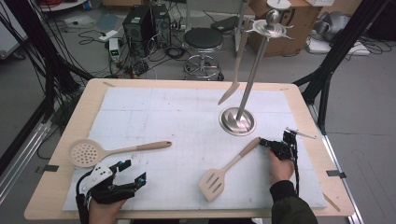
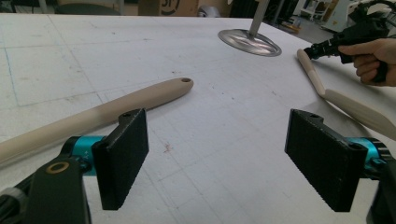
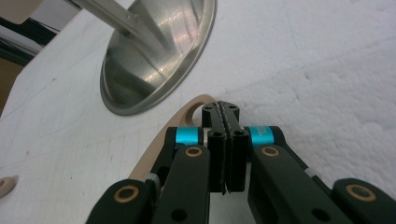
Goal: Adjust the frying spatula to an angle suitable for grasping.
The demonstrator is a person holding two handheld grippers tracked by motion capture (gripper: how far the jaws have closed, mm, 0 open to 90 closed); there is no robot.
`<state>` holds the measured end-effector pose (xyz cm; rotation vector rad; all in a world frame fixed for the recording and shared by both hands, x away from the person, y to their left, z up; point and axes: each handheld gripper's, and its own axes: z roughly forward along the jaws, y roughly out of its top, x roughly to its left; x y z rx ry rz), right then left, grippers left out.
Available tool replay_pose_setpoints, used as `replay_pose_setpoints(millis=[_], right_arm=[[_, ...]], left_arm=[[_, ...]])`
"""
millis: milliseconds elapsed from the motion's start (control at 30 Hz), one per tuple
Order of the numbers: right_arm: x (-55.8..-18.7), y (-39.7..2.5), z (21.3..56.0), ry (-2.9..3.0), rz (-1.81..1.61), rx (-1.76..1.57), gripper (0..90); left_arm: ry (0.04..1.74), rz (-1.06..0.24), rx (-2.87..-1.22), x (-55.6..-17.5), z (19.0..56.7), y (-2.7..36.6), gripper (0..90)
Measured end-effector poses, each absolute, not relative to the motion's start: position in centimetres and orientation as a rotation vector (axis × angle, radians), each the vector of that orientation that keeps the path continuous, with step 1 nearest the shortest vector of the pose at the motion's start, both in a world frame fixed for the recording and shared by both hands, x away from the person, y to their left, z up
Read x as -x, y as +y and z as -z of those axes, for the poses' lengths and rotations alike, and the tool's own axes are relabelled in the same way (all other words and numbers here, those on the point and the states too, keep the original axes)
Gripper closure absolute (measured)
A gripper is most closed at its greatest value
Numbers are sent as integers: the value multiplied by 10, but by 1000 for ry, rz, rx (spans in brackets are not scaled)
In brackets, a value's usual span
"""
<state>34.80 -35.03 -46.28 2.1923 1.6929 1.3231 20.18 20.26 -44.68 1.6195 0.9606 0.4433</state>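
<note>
Look to the table's [image 1: 56, 182] 8 o'clock and you see a skimmer [image 1: 86, 152] lying flat on the white mat [image 1: 154, 116], handle toward 3 o'clock. At 1 o'clock a steel stand [image 1: 237, 120] rises, with a spatula [image 1: 236, 70] hanging from its top. Beyond, at 12 o'clock, there's a stool [image 1: 203, 41].

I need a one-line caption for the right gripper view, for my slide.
Right gripper, jaws closed, at the handle end of the slotted spatula, beside the steel stand base.
</note>
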Motion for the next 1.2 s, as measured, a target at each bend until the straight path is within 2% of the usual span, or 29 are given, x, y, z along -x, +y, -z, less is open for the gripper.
replay_pose_setpoints(millis=[333, 667, 1000, 1200], right_arm=[[-360, -339, 469, 1779, -1453, -2188, 899], [-364, -310, 472, 1920, -1536, -2165, 899], [-367, -258, 469, 2148, -1495, -2031, 899], [-366, -249, 468, 2194, -1477, -2008, 899]], left_arm=[[955, -440, -1628, -203, 447, 201, 222], [955, -440, -1628, -203, 447, 201, 223], [957, -445, -1624, -201, 447, 202, 223], [957, -444, -1618, -200, 446, 203, 224]])
